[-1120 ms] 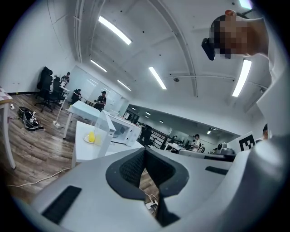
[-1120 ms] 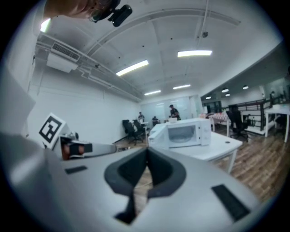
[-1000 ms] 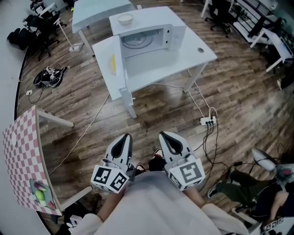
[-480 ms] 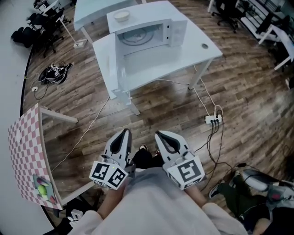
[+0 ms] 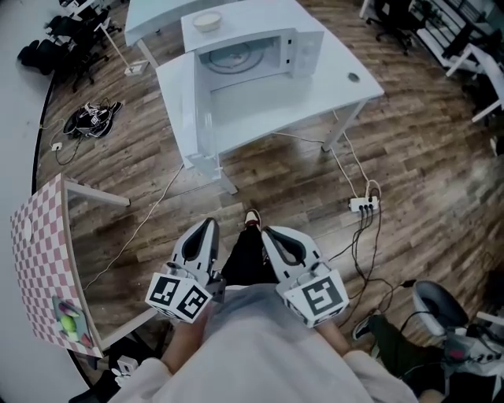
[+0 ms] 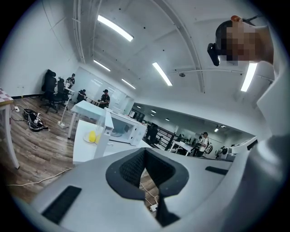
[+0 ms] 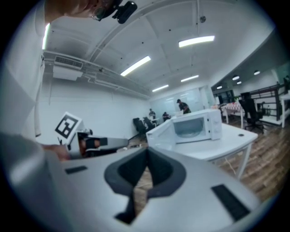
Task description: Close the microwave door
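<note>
The microwave [image 5: 256, 47] stands on a white worktop [image 5: 323, 90] well ahead of the person, and its door [image 5: 187, 106] is wide open, swung out to the left so that it overhangs the worktop's near left corner. The cavity faces the person, with the round glass plate [image 5: 235, 57] lying inside. A small pale bowl [image 5: 208, 21] sits on the microwave's top.

Both hand-held grippers are low and close to the body, side by side over the wooden floor and well apart from the microwave. The left gripper [image 5: 203, 234] has its tongs brought together with nothing between them – its own view shows only floor through the narrow slit behind the tips. The right gripper [image 5: 276, 238] is the same: tongs together, empty, pointing toward the microwave, which shows beyond its tips in the right gripper view.

Between the two grippers a dark trouser leg and a shoe [image 5: 252, 216] are stepping forward. A power strip [image 5: 361, 206] with cables lies on the floor to the right, and a pink checked table [image 5: 38, 260] stands at the left edge
</note>
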`<state>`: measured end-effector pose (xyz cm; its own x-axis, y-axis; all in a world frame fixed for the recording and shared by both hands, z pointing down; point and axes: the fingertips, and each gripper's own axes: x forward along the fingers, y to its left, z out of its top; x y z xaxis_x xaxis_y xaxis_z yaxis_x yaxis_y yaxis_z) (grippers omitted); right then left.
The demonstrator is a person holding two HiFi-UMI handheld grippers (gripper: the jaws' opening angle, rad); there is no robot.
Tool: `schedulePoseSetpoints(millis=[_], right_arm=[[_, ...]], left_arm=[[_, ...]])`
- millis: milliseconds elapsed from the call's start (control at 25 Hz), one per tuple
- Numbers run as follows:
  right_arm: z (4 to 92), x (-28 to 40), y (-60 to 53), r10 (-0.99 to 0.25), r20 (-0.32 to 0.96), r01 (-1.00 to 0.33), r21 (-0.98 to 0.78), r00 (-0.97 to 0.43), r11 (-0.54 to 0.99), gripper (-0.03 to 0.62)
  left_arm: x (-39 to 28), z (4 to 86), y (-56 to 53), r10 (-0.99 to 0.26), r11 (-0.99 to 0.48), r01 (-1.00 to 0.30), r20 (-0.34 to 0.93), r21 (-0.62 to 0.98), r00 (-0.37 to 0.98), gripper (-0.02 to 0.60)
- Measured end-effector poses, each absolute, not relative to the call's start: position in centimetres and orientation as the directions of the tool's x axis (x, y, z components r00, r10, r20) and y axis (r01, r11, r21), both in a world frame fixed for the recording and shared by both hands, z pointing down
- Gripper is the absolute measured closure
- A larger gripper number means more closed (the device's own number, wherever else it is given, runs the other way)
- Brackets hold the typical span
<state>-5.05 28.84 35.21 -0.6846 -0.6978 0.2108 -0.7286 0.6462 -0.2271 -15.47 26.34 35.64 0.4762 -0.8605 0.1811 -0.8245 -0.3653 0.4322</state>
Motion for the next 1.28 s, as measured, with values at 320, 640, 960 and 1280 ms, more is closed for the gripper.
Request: schedulePoseSetpoints(millis=[320,640,960,1280], right_arm=[[35.0,-5.4,26.8,-0.678,0.220,-0.713,-0.232,-0.701,0.662,0.577],[35.5,-6.6,23.9,-0.643,0.250,-0.689,-0.255,-0.724,0.678,0.577],[35.3,-9.0,20.0,-0.596,0.255,-0.647,-0.235,-0.761,0.725,0.577],[34.8,-11.0,15.4,-0.560,0.266,-0.615,-0.226,-0.785,0.755,0.577]], left_arm=[[-16.1,35.8,24.5,-0.864,-0.356,-0.815,0.172,0.457,0.474,0.565],[-17.1,36.2,21.9,-0.865,-0.335,-0.811,0.185,0.480,0.467,0.565],[-18.0,36.1,18.4,-0.857,-0.342,-0.809,0.194,0.478,0.477,0.565],[-18.6,35.6,15.8,-0.828,-0.388,-0.807,0.215,0.446,0.517,0.565]])
